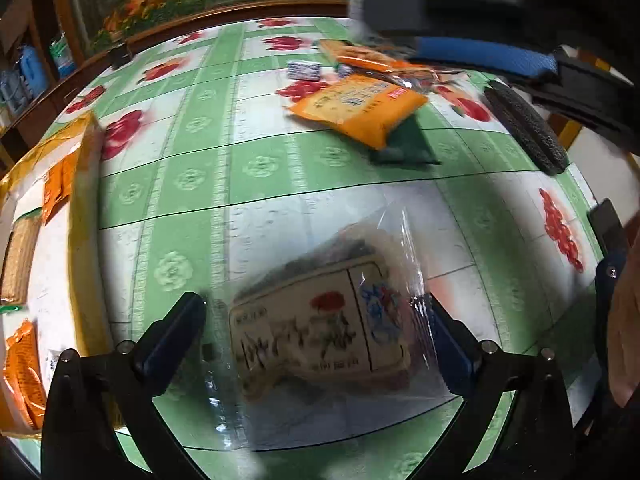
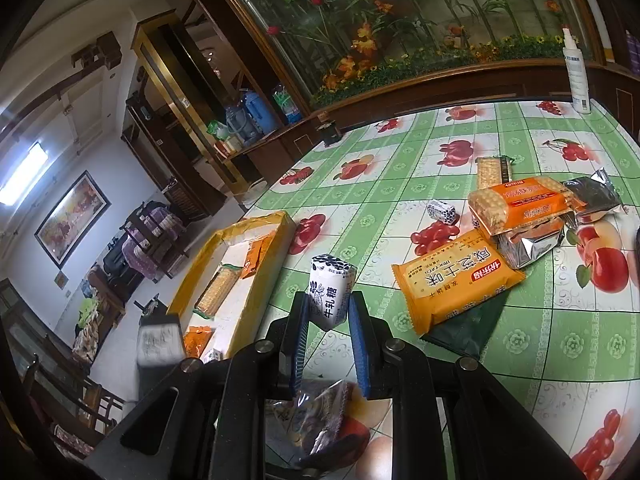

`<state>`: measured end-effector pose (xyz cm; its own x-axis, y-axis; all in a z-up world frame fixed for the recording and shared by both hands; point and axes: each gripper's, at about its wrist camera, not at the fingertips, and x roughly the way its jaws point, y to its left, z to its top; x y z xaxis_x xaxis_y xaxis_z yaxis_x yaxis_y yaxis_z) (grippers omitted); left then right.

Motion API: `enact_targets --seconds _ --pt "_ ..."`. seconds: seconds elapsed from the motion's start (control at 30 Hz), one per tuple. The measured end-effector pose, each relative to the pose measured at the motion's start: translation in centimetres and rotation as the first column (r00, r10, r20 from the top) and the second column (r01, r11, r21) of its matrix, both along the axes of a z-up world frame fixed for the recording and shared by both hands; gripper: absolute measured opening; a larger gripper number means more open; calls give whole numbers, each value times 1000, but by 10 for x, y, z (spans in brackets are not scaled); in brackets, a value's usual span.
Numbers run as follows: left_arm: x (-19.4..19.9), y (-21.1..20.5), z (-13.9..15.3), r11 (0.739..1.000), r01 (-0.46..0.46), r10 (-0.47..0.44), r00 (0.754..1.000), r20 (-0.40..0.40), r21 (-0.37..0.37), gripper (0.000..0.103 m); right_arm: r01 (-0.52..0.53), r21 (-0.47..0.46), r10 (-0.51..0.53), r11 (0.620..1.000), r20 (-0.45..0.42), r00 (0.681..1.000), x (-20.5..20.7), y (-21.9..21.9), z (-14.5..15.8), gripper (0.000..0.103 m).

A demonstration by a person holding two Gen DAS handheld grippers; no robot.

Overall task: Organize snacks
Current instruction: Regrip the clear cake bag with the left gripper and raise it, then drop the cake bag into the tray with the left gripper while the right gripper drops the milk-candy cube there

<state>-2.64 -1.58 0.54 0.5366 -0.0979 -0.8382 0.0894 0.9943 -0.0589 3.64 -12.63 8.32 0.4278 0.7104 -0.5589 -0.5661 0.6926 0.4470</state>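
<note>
My left gripper (image 1: 316, 312) stands wide open, low over the table. A clear plastic bag with a beige printed label (image 1: 320, 328) lies flat between its fingers, and the pads do not press on it. The same bag (image 2: 320, 412) shows under my right gripper (image 2: 328, 312), which is shut on a white nougat candy pack with black print (image 2: 330, 292), held upright above the tablecloth. A yellow cardboard box (image 2: 276, 240) at the table's left edge holds cracker packs and orange packets; in the left wrist view the yellow box (image 1: 82, 208) lies at far left.
A pile of snacks lies on the green fruit-print tablecloth (image 2: 520, 340): an orange biscuit pack (image 2: 456, 276) on a dark green packet (image 2: 468, 332), an orange cracker pack (image 2: 520, 204), silver packets (image 2: 532, 244), a small white-and-blue candy (image 2: 442, 212). A spray bottle (image 2: 576, 72) stands at the far edge.
</note>
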Motion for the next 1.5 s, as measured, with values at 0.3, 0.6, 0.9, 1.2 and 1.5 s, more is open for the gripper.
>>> enact_targets --seconds 0.3,0.6,0.9,1.2,1.5 --pt "-8 10 10 998 -46 49 997 65 -42 63 3 5 -3 1000 0 1000 0 -2 1 20" --pt "-9 25 16 990 -75 87 991 97 -123 60 6 4 -6 1000 5 1000 0 -2 1 20" --pt "-23 47 40 975 -104 134 979 151 -195 61 9 -3 -9 1000 10 1000 -1 0 -1 20" --pt "-48 99 73 954 -186 241 942 233 -235 61 -56 -1 56 998 -2 998 -9 20 -2 20" --pt "-62 162 49 911 -332 380 906 186 -244 61 -193 7 194 981 -24 981 -33 85 1 20"
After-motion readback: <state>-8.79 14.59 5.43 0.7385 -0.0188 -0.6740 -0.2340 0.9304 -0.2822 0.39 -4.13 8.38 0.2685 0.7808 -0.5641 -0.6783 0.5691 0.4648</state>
